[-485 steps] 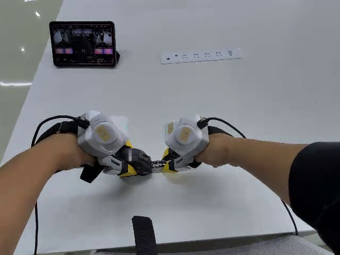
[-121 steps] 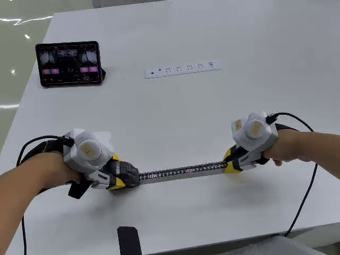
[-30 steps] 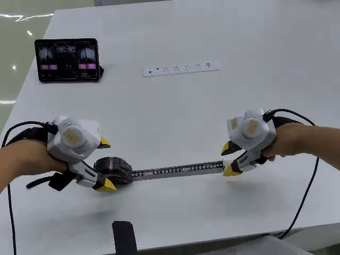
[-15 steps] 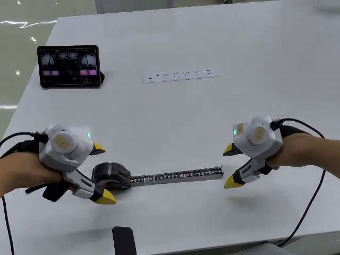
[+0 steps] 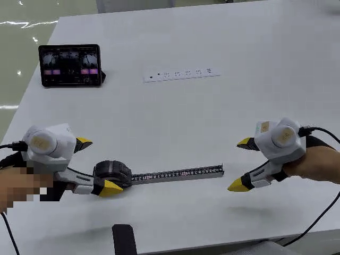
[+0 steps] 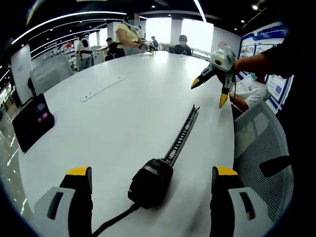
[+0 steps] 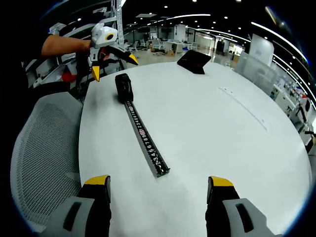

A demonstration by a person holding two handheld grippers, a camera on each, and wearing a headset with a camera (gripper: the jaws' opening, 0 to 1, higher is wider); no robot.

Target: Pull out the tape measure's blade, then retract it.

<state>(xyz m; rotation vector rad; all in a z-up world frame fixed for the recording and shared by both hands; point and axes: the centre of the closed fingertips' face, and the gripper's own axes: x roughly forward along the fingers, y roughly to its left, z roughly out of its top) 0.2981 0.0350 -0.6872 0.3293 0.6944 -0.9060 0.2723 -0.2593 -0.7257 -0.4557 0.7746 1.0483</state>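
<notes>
Both grippers have let go and drawn back, so the tape measure (image 5: pixel 112 171) lies alone on the table (image 5: pixel 212 117) with its blade (image 5: pixel 178 173) pulled out, and I judge only retracting remains; the left gripper (image 5: pixel 98 164) and the right gripper (image 5: pixel 240 164) are wide open and empty, the case sitting untouched between the left jaws.

Left gripper (image 5: pixel 97 164), right gripper (image 5: pixel 239 164): jaws apart.

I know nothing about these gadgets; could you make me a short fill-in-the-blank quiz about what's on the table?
The left gripper has its yellow-tipped fingers ___ beside the black tape measure case.
The case's numbered metal blade is pulled ___ along the white table.
The right gripper is near the blade's free end, holding ___.
Missing words: open; out; nothing.
</notes>
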